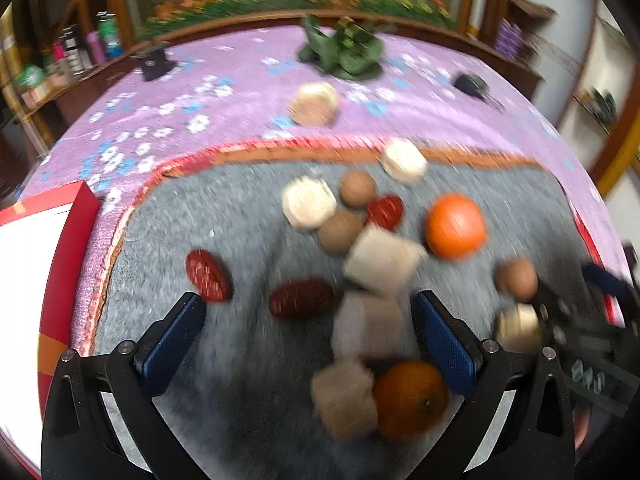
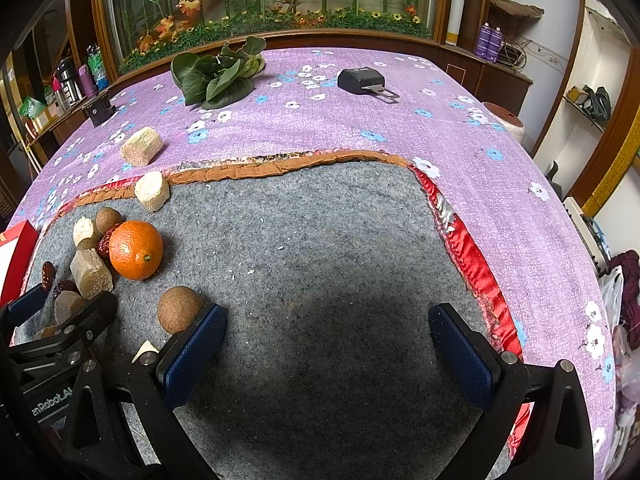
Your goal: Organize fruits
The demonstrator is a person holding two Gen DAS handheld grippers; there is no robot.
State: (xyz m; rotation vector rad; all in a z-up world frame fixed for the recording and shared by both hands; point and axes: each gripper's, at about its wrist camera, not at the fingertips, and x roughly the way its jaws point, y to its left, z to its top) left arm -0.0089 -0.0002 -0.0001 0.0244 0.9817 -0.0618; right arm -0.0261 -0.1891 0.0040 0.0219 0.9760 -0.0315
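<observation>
My left gripper (image 1: 308, 320) hangs open low over a grey felt mat (image 1: 224, 240); its view is motion-blurred. Between its blue pads lie a dark red date (image 1: 301, 298), beige cane chunks (image 1: 368, 326) and an orange (image 1: 410, 400). Further off are a second orange (image 1: 455, 226), brown round fruits (image 1: 340, 230), another date (image 1: 208, 274) and pale chunks (image 1: 308, 202). My right gripper (image 2: 328, 344) is open over bare mat (image 2: 328, 240), holding nothing. A brown round fruit (image 2: 180, 308) sits just beside its left finger. The orange (image 2: 136, 250) and fruit pile lie to its left.
A red and white box (image 1: 60, 240) stands at the mat's left edge. On the purple floral cloth (image 2: 400, 136) lie leafy greens (image 2: 218, 76), a black device (image 2: 362, 80) and a pale chunk (image 2: 142, 146). A planter window and shelves stand behind the table.
</observation>
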